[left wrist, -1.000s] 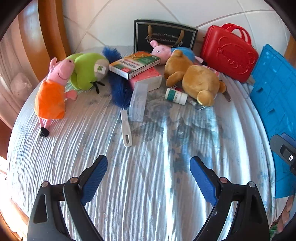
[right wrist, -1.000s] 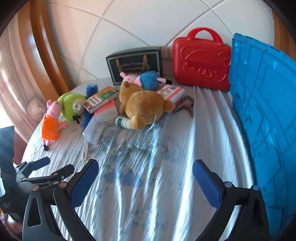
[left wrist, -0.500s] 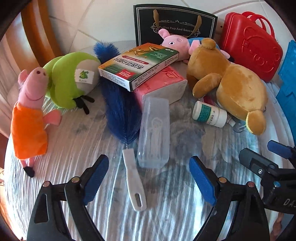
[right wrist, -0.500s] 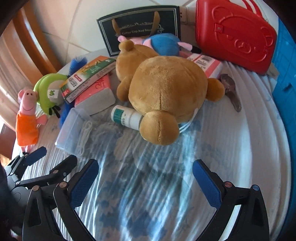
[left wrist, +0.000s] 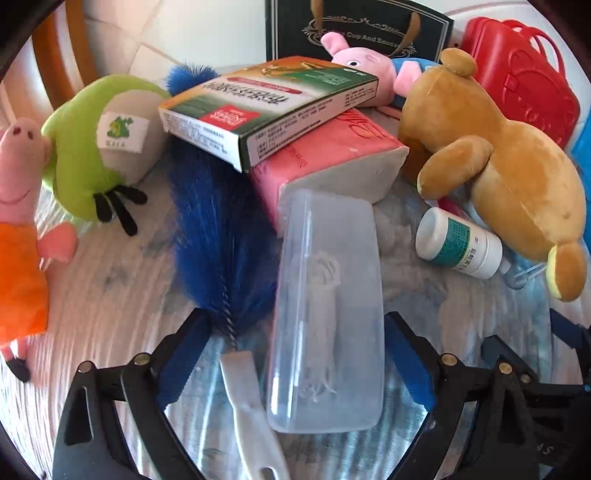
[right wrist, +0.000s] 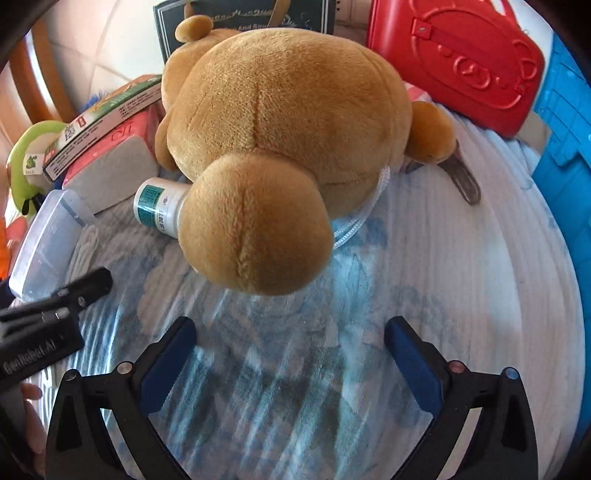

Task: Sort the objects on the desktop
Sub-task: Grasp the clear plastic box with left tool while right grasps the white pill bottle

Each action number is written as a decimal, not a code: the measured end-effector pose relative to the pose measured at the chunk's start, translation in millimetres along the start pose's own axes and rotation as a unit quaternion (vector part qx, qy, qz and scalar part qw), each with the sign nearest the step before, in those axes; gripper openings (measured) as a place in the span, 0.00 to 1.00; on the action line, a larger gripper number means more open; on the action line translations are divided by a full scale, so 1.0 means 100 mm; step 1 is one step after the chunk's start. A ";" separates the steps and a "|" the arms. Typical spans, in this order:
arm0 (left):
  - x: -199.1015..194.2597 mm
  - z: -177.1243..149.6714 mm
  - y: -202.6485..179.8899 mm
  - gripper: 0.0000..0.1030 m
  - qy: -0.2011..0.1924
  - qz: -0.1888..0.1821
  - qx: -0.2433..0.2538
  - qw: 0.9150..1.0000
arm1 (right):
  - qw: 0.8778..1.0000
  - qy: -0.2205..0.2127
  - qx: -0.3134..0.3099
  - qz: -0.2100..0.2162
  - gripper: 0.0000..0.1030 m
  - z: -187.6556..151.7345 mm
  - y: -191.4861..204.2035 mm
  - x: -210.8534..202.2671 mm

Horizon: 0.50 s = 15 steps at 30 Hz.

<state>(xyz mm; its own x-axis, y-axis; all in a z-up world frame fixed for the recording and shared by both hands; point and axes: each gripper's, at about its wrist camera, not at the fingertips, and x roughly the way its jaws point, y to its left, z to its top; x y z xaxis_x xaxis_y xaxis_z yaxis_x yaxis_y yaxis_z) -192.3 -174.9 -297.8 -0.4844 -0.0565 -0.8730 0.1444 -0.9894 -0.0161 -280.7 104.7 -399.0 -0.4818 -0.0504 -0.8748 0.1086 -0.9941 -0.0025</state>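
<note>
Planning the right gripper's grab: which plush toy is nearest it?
The brown bear, lying just ahead of the open right gripper; the green plush sits far off left.

Ahead of my right tongs (right wrist: 288, 363) the brown teddy bear (right wrist: 280, 122) hides the far end of the white bottle (right wrist: 157, 205) and most of the black gift bag (right wrist: 236, 14). The cloth near those tongs is blurred. Between my left tongs (left wrist: 291, 365), the brush handle (left wrist: 255, 417) runs off the bottom edge, and the clear case (left wrist: 325, 310) only dimly shows its contents.
</note>
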 end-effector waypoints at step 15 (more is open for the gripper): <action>-0.20 0.02 0.20 0.51 -0.037 -0.013 0.010 0.999 | 0.992 -0.039 0.053 0.111 0.73 0.33 0.33 -0.13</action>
<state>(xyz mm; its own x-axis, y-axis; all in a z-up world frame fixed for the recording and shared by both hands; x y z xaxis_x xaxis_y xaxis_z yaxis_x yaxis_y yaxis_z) -181.4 -194.2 -280.0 -0.5510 -0.0391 -0.8336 0.1133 -0.9932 -0.0283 -299.5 69.2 -371.1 -0.5225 -0.2732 -0.8077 0.1304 -0.9617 0.2409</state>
